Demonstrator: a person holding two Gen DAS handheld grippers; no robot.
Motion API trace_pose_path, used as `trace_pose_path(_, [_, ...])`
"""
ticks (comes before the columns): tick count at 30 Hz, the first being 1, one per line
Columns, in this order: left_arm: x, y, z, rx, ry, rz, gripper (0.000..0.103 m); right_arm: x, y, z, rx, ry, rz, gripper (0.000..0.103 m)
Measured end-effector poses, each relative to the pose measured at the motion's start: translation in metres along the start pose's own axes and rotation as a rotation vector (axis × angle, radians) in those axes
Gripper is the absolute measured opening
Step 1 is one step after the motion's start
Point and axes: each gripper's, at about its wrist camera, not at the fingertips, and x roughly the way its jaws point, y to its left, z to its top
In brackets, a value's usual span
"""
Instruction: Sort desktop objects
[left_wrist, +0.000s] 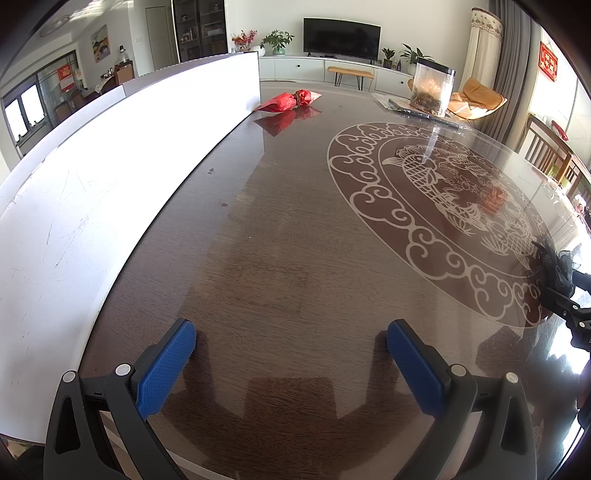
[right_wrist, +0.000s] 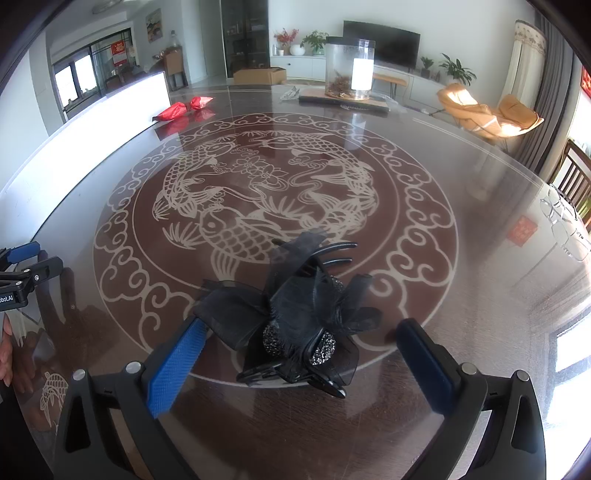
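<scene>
The right tongs (right_wrist: 299, 354) stand spread around a black bow hair claw clip (right_wrist: 295, 321) lying on the glass-topped bench (right_wrist: 461, 302), its fabric touching the left blue pad, while the left tongs (left_wrist: 291, 365) hang spread over bare bench, a red packet (left_wrist: 290, 101) far ahead.

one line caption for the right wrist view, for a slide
Open right gripper straddling a black bow hair clip on the fish-patterned glass table.
</scene>
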Motion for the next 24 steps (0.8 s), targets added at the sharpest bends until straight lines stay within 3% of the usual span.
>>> trace_pose_path(6, [0.0, 0.0, 0.0, 0.003, 0.002, -0.001, 0.103, 0.0, 0.0, 0.0, 0.0, 0.0, 0.0, 0.103])
trace_pose_path(10, [0.011, 0.001, 0.018, 0.068, 0.07, -0.034, 0.103, 0.0, 0.0, 0.0, 0.0, 0.0, 0.0, 0.103])
trace_pose_path(14, [0.026, 0.022, 0.047, 0.045, 0.063, 0.045, 0.103, 0.0, 0.0, 0.0, 0.0, 0.0, 0.0, 0.103])
trace_pose_path(17, [0.034, 0.039, 0.059, -0.014, 0.062, 0.012, 0.102, 0.0, 0.0, 0.0, 0.0, 0.0, 0.0, 0.103])
trace_pose_path(18, [0.035, 0.038, 0.061, -0.009, 0.063, -0.016, 0.102, 0.0, 0.0, 0.0, 0.0, 0.0, 0.0, 0.103])
trace_pose_path(24, [0.042, 0.036, 0.067, 0.004, 0.061, -0.02, 0.102, 0.0, 0.0, 0.0, 0.0, 0.0, 0.0, 0.103])
